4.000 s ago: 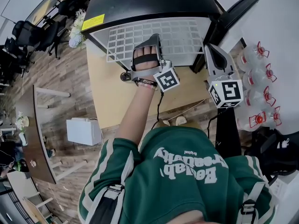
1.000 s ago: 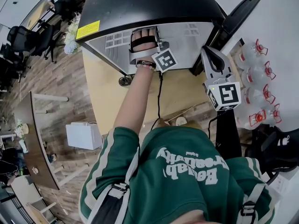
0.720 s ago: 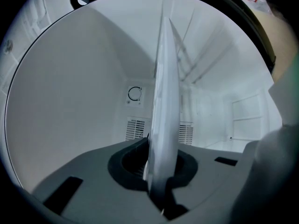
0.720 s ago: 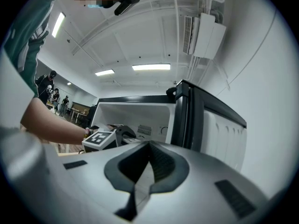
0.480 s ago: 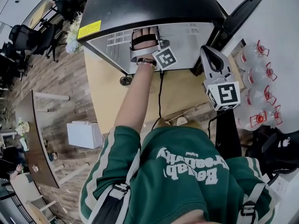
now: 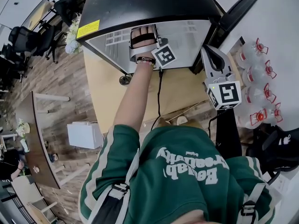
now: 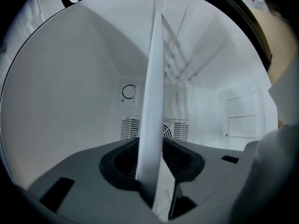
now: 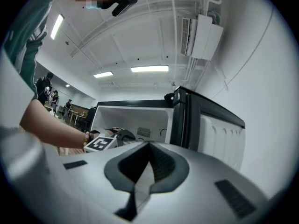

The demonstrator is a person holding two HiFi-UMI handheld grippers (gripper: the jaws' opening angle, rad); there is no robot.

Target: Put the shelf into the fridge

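Shelf (image 7: 153,97), white, lies inside the fridge (image 6: 149,3); in the left gripper view it appears edge-on, as a pale band running from between the jaws of the left tool (image 7: 150,158) toward the rear wall (image 7: 93,106); its wire grid shows farther in; a vent grille (image 7: 130,127) and a round dial (image 7: 128,92) sit on that wall behind it. The jaws of the left tool have just been opening and now stand released, one on either side of the near edge of the shelf, which lies between them without being clamped. In the head view the left hand (image 6: 142,37) reaches into the open front of the fridge, beneath its black top; the fridge stands on a wooden tabletop (image 6: 107,92). The right tool (image 8: 149,148) is held outside the fridge, to the right of the opening and beside the open door (image 6: 238,10), well apart from the shelf; its jaws are together, with nothing between them. Clear bottles (image 6: 254,73) with red caps stand at the far right of the head view.
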